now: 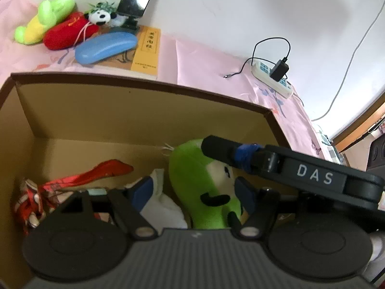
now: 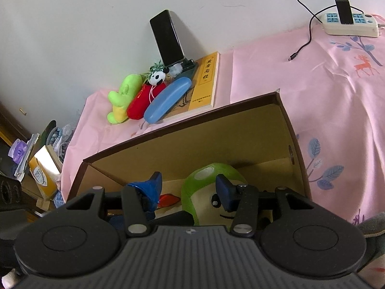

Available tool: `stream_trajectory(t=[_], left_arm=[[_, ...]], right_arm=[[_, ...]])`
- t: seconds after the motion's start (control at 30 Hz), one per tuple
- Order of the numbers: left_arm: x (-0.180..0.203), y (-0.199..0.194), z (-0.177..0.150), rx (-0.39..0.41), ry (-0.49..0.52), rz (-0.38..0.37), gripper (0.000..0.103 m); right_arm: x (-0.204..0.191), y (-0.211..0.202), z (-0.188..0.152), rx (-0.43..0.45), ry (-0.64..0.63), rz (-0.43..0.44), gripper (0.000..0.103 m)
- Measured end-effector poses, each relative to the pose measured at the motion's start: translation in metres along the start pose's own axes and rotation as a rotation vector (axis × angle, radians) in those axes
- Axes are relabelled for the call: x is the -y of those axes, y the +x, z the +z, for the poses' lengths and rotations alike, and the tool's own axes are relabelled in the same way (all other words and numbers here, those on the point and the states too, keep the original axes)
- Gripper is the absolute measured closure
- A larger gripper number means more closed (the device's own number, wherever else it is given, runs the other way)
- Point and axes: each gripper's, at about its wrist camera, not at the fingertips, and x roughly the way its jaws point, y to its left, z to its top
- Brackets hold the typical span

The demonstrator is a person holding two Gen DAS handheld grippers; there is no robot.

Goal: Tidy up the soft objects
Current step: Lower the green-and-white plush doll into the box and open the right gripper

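- An open brown cardboard box [image 1: 144, 110] is seen on a pink cloth-covered table [image 2: 336, 101], with both handheld grippers poised over its near edge.
- A green plush toy with a cream face and black smile [image 1: 204, 183] is shown lying inside the box, toward its right side; in the right wrist view it sits just beyond the fingers.
- To the left of it in the box, a white soft item [image 1: 166, 202] and a red-and-white patterned fabric piece with a red ribbon [image 1: 72, 180] are seen on the box floor.
- The left gripper [image 1: 192, 192] is held with its fingers spread apart, the green toy and the white item lying between them, nothing clasped.
- The right gripper [image 2: 190, 187] is likewise released, its blue-padded fingers [image 2: 154, 185] wide apart over the box; its black arm crosses the right of the left wrist view.
- At the far left of the table, a lime-green and yellow plush toy [image 2: 122, 96], a red plush cushion [image 2: 142, 101] and a small panda plush [image 2: 156, 78] are grouped outside the box.
- Beside them, a blue oval glasses case [image 2: 166, 102] rests on a yellow book [image 2: 204, 82], with a black phone on a stand [image 2: 167, 38] against the wall.
- A white power strip with a black charger [image 2: 349, 24] is seen at the far right.
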Motion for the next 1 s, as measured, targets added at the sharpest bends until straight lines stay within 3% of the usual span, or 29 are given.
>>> stream_trajectory(t=[0.63, 1.0], left_arm=[[0.008, -0.010, -0.012, 0.046, 0.034, 0.120, 0.030], [0.020, -0.041, -0.019, 0.102, 0.060, 0.161, 0.028]], right_arm=[[-0.003, -0.013, -0.004, 0.062, -0.014, -0.016, 0.070], [-0.005, -0.039, -0.015, 0.108, 0.008, 0.012, 0.068]])
